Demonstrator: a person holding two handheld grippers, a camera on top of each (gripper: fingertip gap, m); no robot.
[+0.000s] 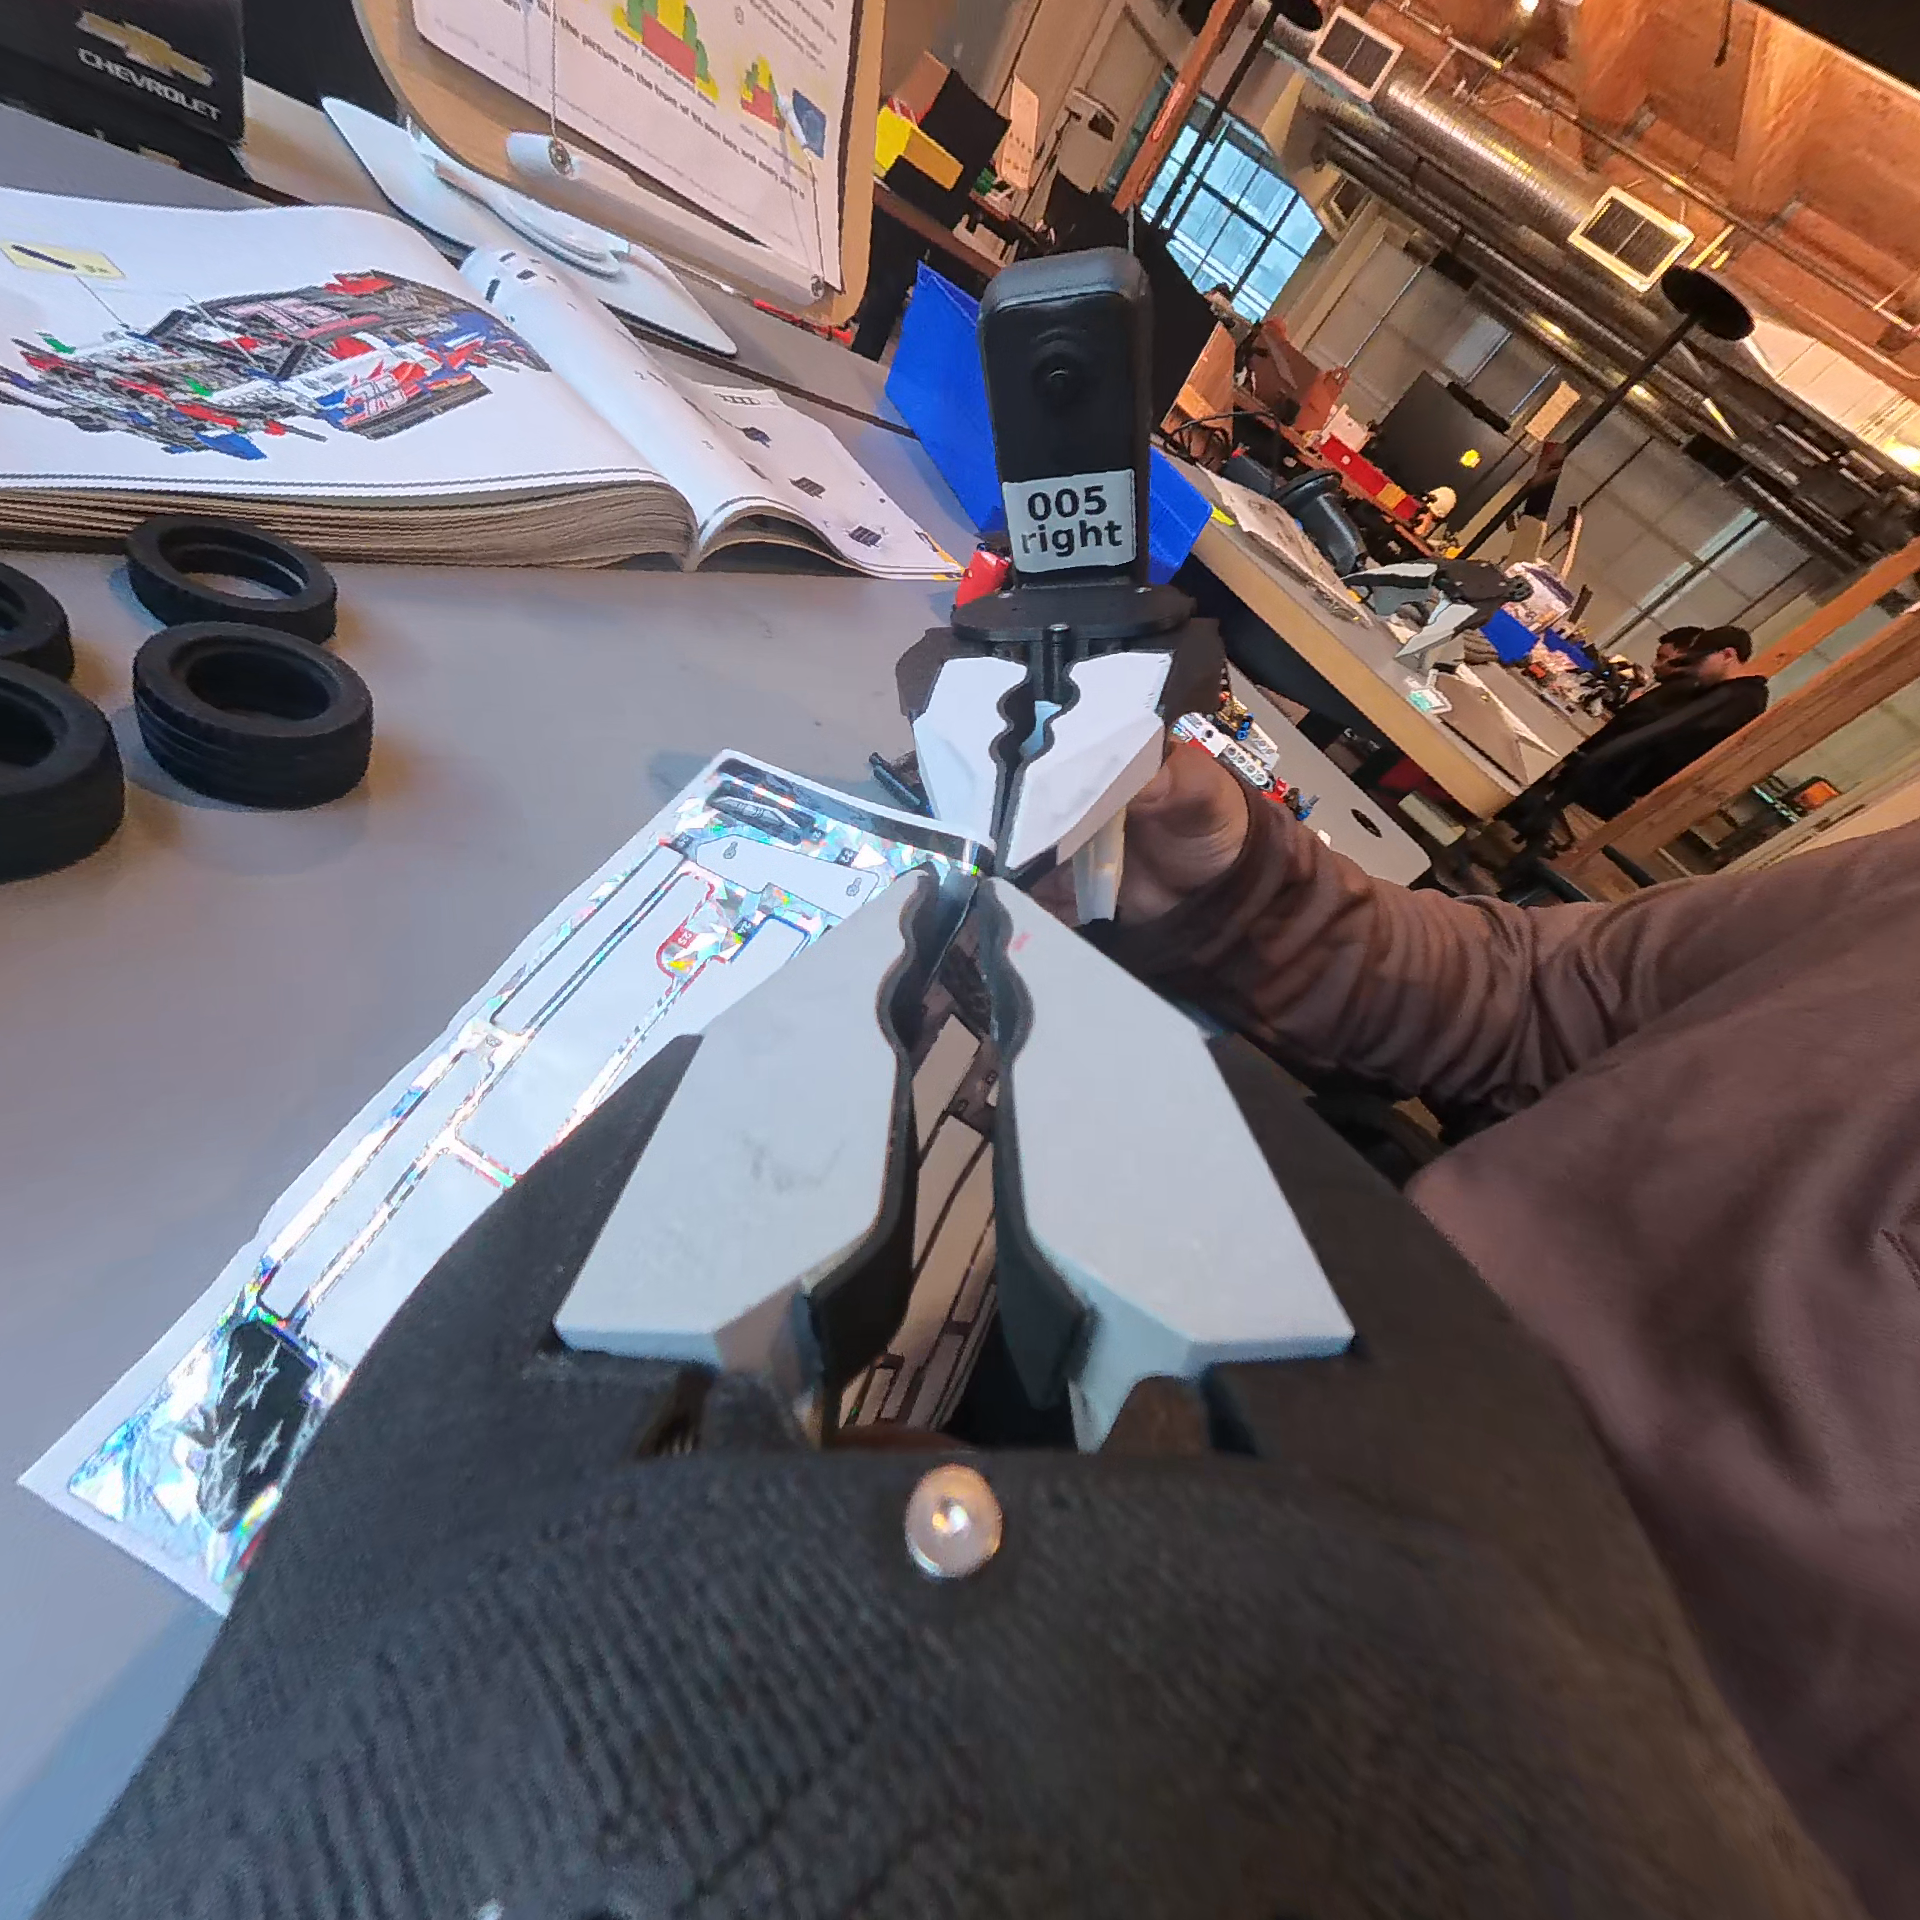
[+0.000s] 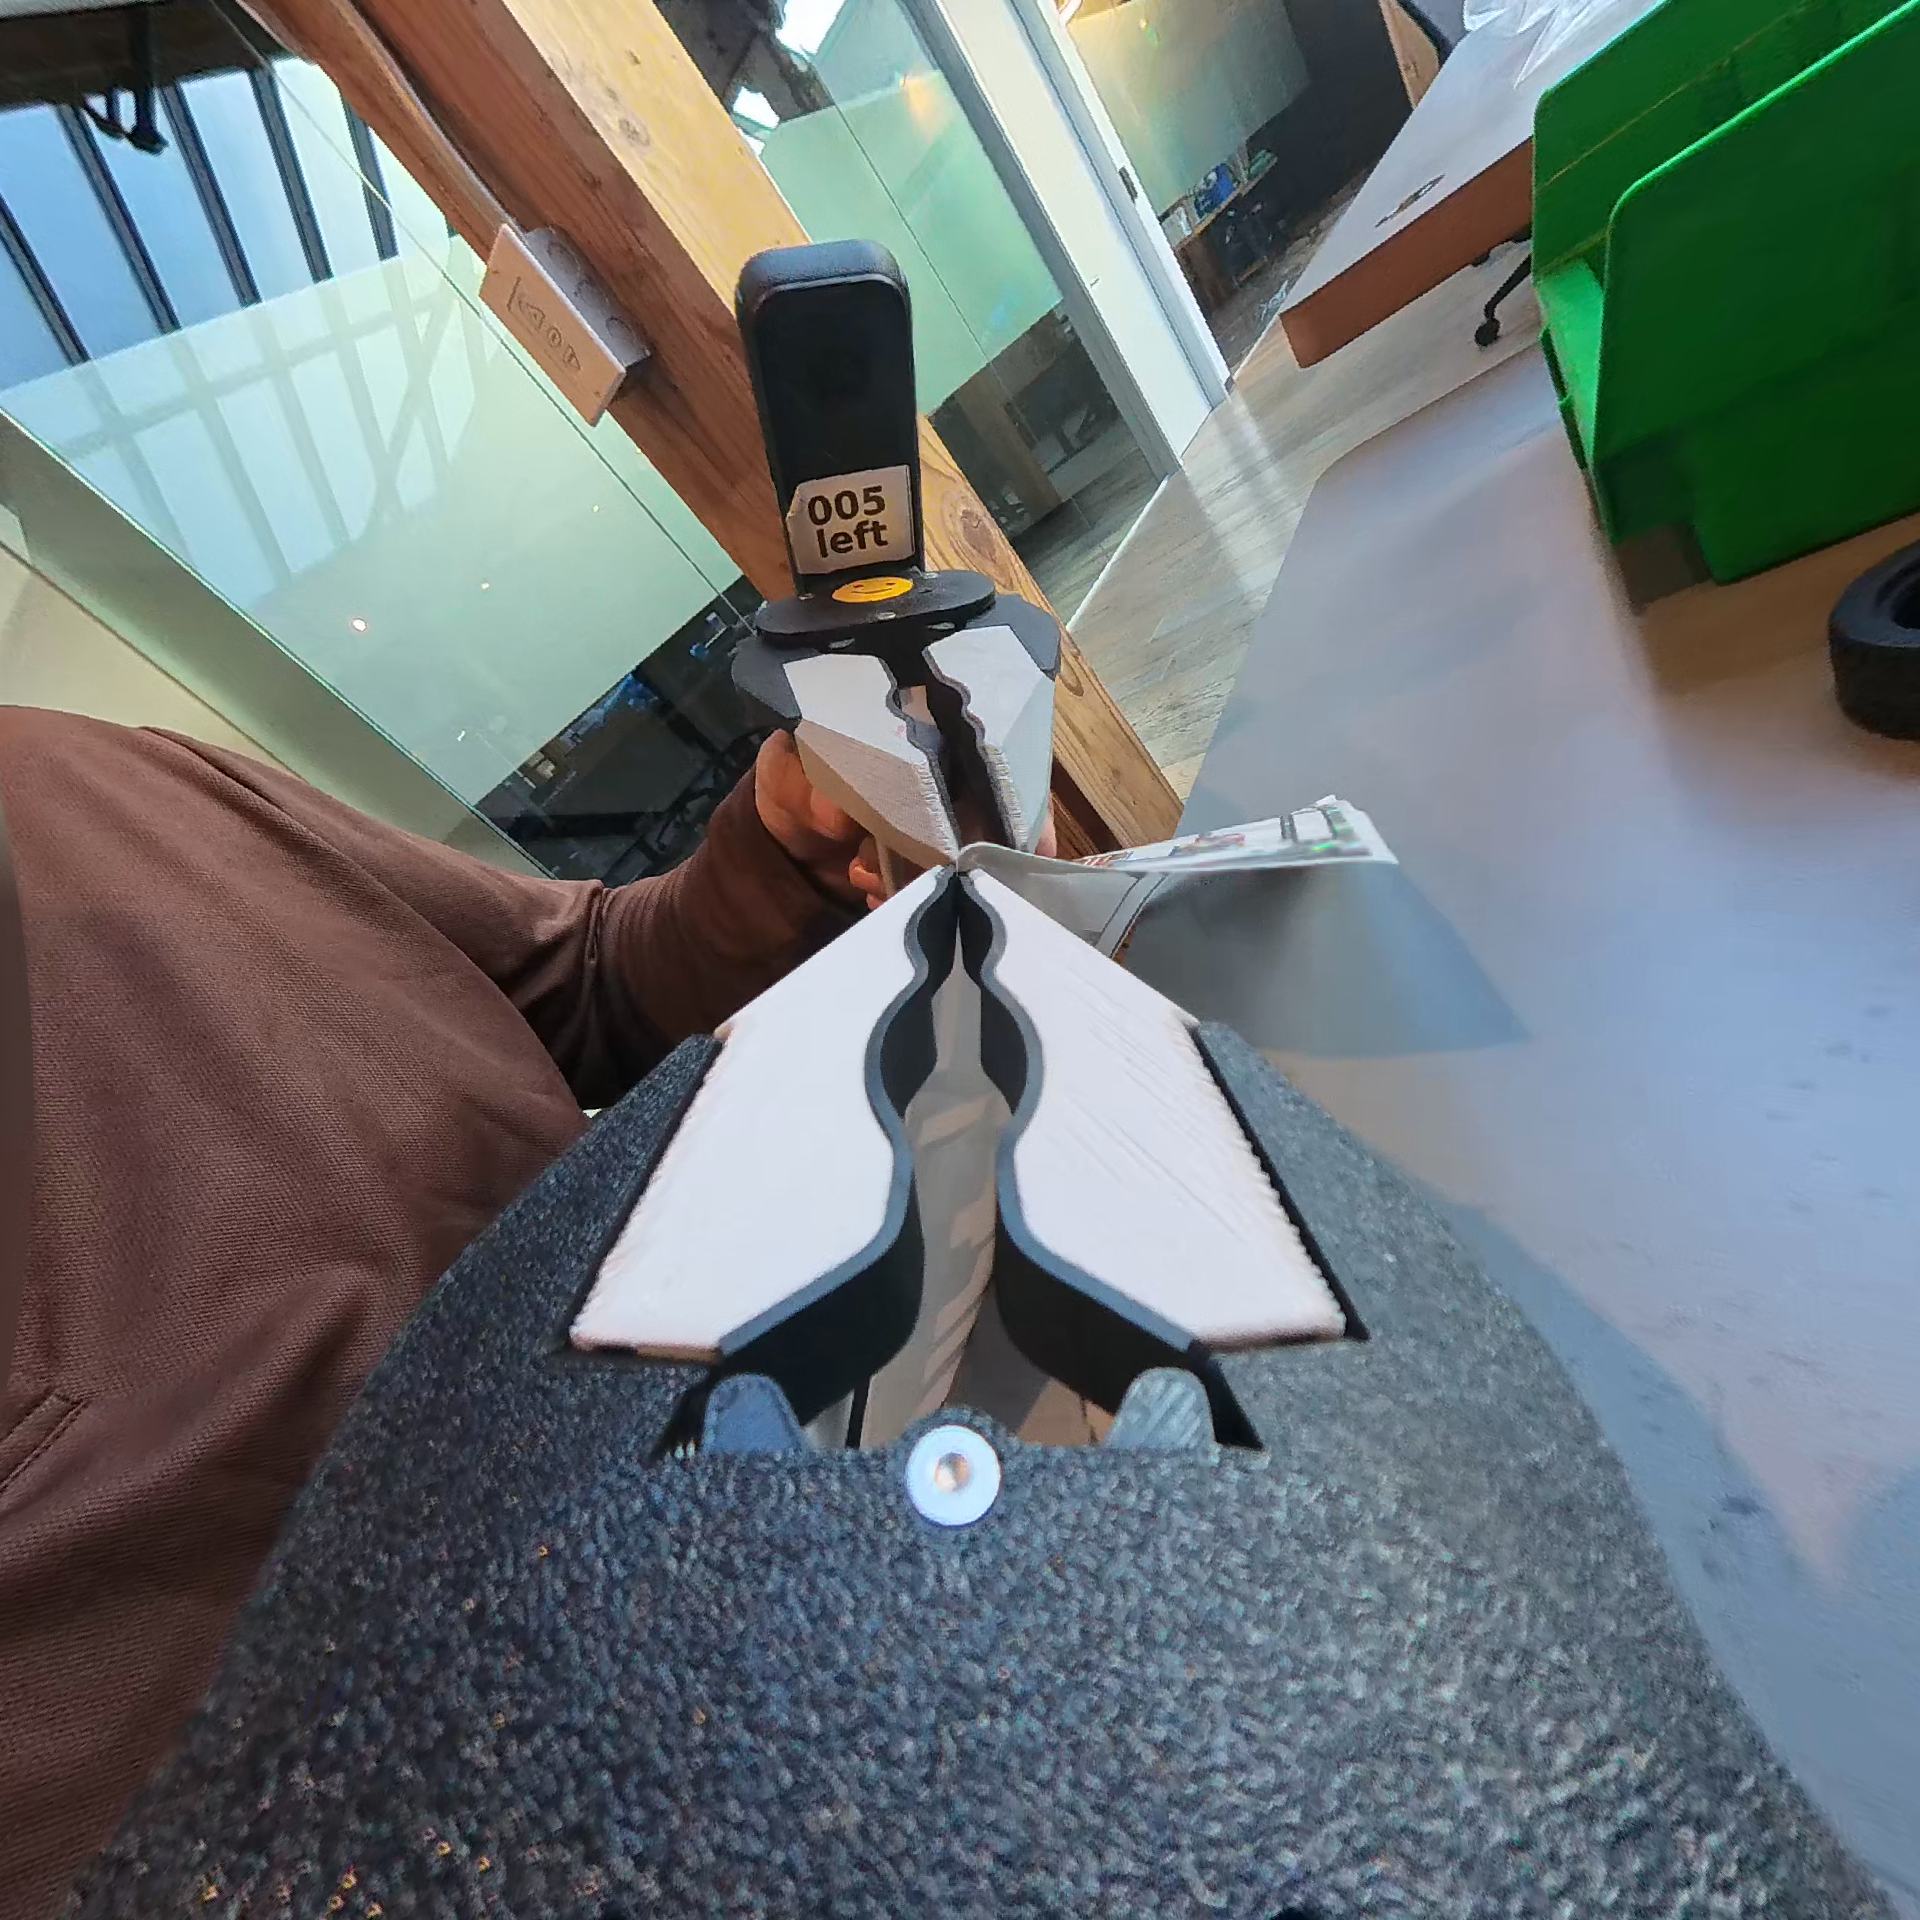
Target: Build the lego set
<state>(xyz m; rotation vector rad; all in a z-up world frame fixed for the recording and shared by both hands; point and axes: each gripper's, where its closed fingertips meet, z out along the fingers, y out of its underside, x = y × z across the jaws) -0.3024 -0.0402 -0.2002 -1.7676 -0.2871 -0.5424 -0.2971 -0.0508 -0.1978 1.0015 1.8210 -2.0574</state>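
A holographic sticker sheet [image 1: 520, 1091] lies on the grey table [image 1: 468, 727], its far corner lifted. My left gripper [image 1: 961, 883] is shut on that lifted edge, and the sheet runs down between its fingers. My right gripper [image 1: 1000, 857] faces it tip to tip, and its jaws are closed on the same corner. In the right wrist view my right gripper [image 2: 956, 878] meets the left gripper [image 2: 987, 836], and the sheet [image 2: 1247, 847] bends away to the right above the table [image 2: 1558, 1143]. Which sticker is pinched is hidden.
Several black rubber tyres [image 1: 249, 717] lie at the left, beside an open instruction book [image 1: 312, 395]. A blue bin [image 1: 945, 384] stands behind the right gripper. A green bin [image 2: 1745, 312] and another tyre [image 2: 1881, 649] are at the far right. People stand in the background.
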